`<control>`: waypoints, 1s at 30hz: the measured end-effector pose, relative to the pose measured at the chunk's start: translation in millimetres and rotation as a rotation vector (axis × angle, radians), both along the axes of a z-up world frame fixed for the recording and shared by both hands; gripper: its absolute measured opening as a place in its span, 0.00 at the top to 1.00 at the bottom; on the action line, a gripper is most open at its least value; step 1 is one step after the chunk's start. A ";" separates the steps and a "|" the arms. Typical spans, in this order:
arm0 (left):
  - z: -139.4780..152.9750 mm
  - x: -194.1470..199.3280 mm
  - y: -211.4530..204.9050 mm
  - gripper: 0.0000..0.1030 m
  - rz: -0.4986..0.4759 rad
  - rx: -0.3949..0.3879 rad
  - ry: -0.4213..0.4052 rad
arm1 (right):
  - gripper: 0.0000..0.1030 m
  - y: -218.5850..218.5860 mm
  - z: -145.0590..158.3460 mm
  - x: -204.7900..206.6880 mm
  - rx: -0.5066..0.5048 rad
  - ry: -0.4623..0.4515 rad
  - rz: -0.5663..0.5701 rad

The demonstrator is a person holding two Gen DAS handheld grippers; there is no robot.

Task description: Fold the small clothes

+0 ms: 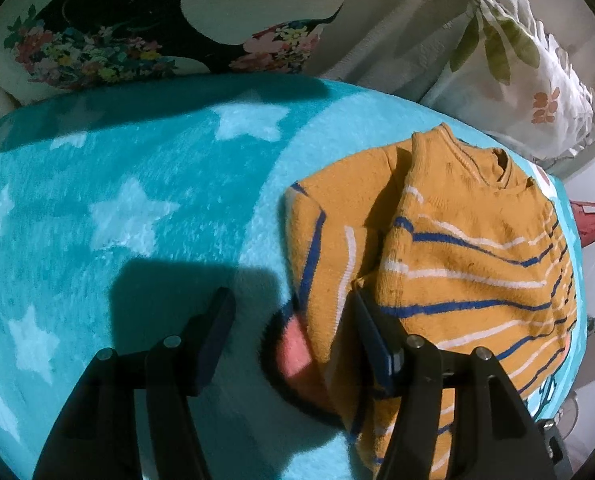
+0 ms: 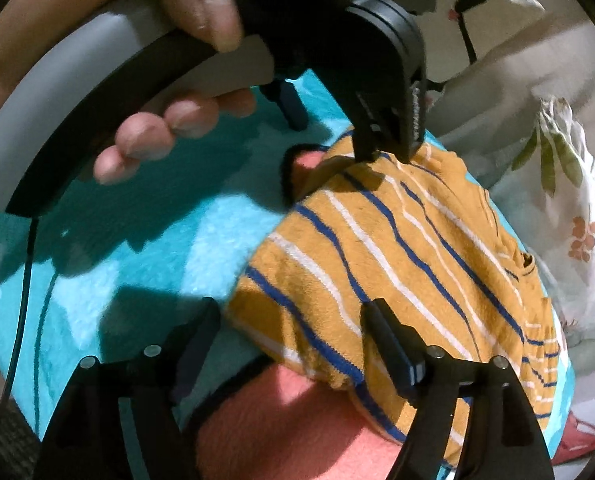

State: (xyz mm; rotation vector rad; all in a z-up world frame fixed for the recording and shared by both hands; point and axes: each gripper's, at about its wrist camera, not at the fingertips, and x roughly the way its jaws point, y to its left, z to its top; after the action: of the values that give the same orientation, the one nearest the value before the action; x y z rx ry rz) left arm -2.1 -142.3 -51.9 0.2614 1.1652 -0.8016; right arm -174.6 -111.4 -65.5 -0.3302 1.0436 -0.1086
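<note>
A small orange sweater with blue and white stripes lies partly folded on a turquoise star blanket, collar at the far end. My left gripper is open, its jaws wide apart over the sweater's near left edge, right finger resting on the fabric. In the right wrist view the sweater fills the middle; my right gripper is open over its near hem. The left gripper, held by a hand, shows at the sweater's far edge.
A pink patch printed on the blanket lies under the sweater's edge. A floral pillow and a dark flowered cushion stand behind the blanket. A black cable hangs at the left.
</note>
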 end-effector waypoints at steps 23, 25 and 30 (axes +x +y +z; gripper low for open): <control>5.1 16.1 10.1 0.40 -0.005 -0.170 0.195 | 0.24 26.6 -0.9 4.1 -0.169 -0.026 0.014; 4.3 19.6 10.1 0.40 -0.004 -0.187 0.224 | 0.29 33.7 -1.3 6.9 -0.202 -0.025 0.033; 3.6 24.7 4.9 0.35 -0.010 -0.180 0.226 | 0.29 30.1 0.6 18.4 -0.199 -0.018 0.009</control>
State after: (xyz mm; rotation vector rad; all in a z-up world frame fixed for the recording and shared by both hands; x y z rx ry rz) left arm 22.7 -137.4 -48.3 0.0280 1.2936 -0.9564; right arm -156.2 -81.4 -64.9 -0.5126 1.0152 -0.2079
